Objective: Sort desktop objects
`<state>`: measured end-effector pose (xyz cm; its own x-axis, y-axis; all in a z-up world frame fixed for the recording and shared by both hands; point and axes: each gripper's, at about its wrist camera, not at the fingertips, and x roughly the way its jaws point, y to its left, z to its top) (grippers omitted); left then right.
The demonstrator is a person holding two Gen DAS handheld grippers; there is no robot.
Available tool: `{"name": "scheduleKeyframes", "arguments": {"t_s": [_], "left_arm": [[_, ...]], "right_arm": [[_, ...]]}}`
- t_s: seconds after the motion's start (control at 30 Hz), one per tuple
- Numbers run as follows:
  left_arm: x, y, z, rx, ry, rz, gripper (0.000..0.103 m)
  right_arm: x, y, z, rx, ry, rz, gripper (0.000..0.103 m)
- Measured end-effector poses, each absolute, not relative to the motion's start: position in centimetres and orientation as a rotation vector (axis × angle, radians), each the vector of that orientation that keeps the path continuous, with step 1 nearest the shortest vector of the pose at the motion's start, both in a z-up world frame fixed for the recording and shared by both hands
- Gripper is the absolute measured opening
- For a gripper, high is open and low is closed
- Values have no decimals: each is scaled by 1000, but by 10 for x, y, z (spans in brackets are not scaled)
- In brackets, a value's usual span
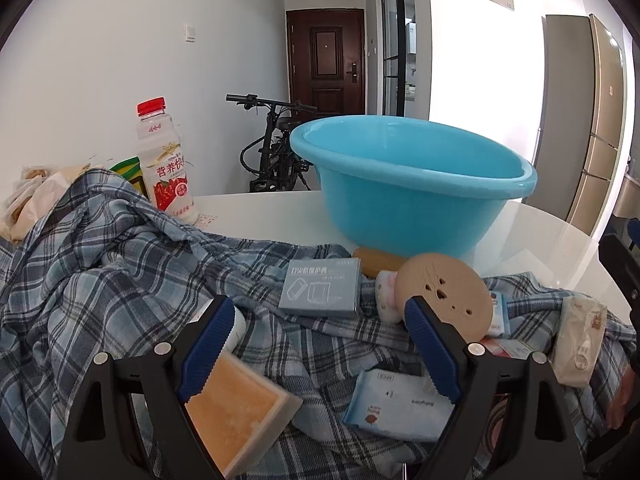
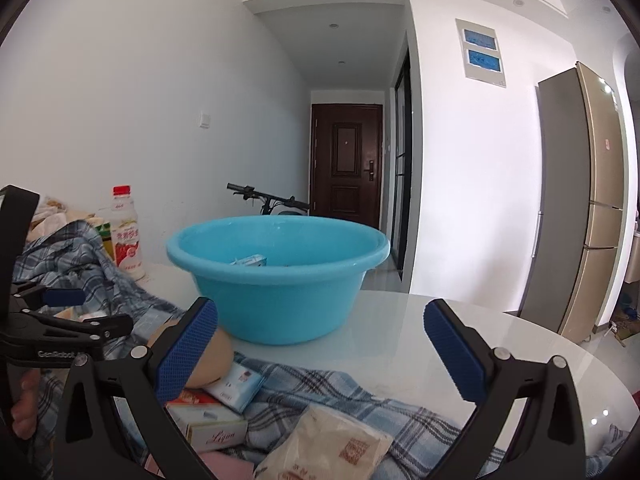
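From the left wrist, the left tongs point(image 1: 320, 344) stand spread and empty over the plaid cloth point(image 1: 120, 280). The grey-blue box point(image 1: 322, 289) lies just ahead between the fingers, its long axis crosswise to them; the blue basin point(image 1: 412, 216) sits farther off, to the right (a round cork disc point(image 1: 448, 300) crowds the right finger).

From the right wrist, the right tongs point(image 2: 320, 344) are likewise spread, holding nothing, aimed at the basin point(image 2: 276, 300) on the white surface point(image 2: 400, 344). The left tongs point(image 2: 64, 308) look nearer the box.
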<state>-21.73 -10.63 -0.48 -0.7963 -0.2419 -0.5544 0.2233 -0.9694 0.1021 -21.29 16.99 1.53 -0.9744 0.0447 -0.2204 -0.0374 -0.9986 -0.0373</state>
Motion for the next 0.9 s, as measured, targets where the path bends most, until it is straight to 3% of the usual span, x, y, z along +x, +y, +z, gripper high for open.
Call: {"name": "scheduleKeyframes", "arguments": {"t_s": [0.37, 0.63, 0.73, 0.9], "left_arm": [[-176, -93, -3, 818, -64, -2805, 89], [-133, -82, 8, 657, -47, -2873, 89], [-123, -78, 10, 656, -33, -2890, 102], [-103, -71, 14, 579, -62, -2907, 103]], "right_arm": [[-168, 156, 12, -412, -110, 3102, 103], [-140, 158, 10, -460, -46, 3089, 103], [-133, 160, 10, -473, -21, 3086, 103], [-122, 159, 10, -458, -4, 3075, 103]]}}
